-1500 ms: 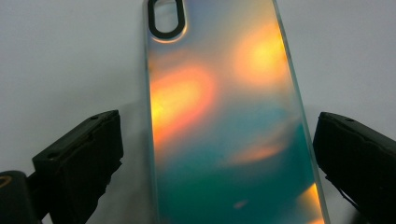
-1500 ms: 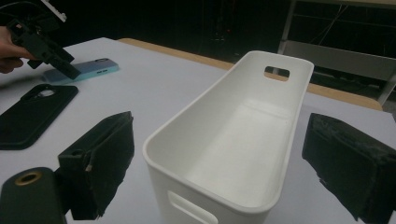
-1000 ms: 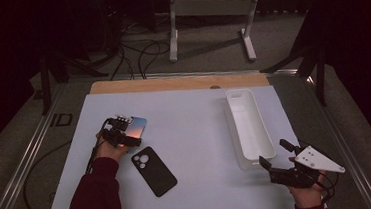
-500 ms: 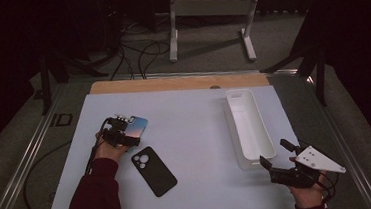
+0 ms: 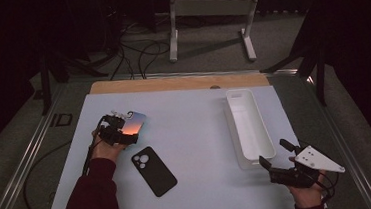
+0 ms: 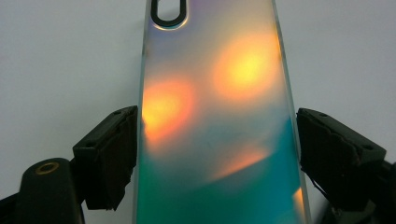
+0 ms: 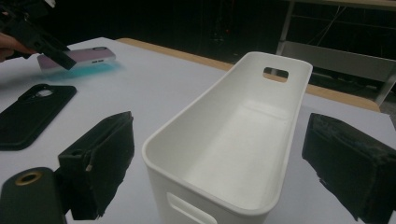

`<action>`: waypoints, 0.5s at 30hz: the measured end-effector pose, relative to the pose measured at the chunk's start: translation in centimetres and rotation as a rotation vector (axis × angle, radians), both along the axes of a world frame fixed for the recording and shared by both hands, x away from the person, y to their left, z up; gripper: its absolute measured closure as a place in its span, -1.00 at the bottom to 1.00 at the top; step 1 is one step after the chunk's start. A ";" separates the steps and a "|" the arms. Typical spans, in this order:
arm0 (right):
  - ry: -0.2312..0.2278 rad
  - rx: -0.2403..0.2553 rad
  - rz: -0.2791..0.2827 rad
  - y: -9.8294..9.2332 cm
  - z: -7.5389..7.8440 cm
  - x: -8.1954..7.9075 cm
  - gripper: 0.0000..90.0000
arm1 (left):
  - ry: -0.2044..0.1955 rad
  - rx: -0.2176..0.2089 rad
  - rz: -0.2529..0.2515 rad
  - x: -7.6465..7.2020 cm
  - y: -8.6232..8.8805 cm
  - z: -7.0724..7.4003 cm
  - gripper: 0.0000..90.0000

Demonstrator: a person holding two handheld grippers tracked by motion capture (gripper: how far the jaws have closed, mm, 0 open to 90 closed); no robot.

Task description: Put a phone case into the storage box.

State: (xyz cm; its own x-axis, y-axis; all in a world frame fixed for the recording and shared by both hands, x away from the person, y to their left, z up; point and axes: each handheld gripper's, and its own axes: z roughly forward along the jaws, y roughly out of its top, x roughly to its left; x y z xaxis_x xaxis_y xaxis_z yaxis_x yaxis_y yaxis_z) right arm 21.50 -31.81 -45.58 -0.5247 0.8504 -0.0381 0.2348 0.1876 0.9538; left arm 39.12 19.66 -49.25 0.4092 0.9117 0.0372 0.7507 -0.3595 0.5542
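— Jaws first: how do they stand on each side?

— Nearest, at the front right corner of the surface (image 5: 194, 109), the right gripper (image 5: 278, 163) has its jaws spread wide with nothing between the pads. It points at the short end of the white bin (image 5: 249, 124), just short of it; in the right gripper view that end sits in the gap, clear of both pads.

— And the black phone case (image 5: 154, 170)?

— Lying flat, camera cut-out facing up, near the front left, between the person's sleeve (image 5: 93, 197) and the middle of the surface, untouched.

— The left gripper (image 5: 120, 132)?

— A little farther back. Its jaws have just been closing around the iridescent phone case (image 6: 215, 116), which lies flat between them. The left pad looks to be at the case's edge; on the right a thin gap seems to remain, so I would not call it a firm pinch.

— Behind that?

— A wooden strip (image 5: 172, 83) along the far edge, then cables and a metal stand on the floor.
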 end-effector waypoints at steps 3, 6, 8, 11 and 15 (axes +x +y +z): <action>0.002 0.000 0.002 0.1 0.0 0.0 -0.80 | -0.017 -0.001 -0.007 -0.2 -0.1 0.5 -0.62; 0.003 0.000 0.002 0.1 0.0 0.1 -0.80 | -0.034 -0.007 -0.015 -0.3 -0.3 1.1 -0.62; 0.003 0.000 0.004 0.1 0.0 0.1 -0.80 | -0.044 -0.007 -0.022 -0.4 -0.5 1.4 -0.62; 0.005 0.000 0.005 0.2 0.0 0.1 -0.80 | -0.058 -0.001 -0.036 -0.6 -0.8 2.0 -0.62; 0.006 -0.003 0.009 0.2 0.1 0.2 -0.80 | -0.079 -0.001 -0.052 -0.8 -1.3 2.7 -0.62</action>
State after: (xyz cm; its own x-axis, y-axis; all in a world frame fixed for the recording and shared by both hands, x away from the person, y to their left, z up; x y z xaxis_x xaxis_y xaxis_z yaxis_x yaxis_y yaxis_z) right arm 21.73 -31.61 -45.52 -0.5326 0.8455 -0.0378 0.2384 0.1927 0.9519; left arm 38.36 18.40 -46.59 0.4516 0.8895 0.0701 0.6848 -0.3959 0.6118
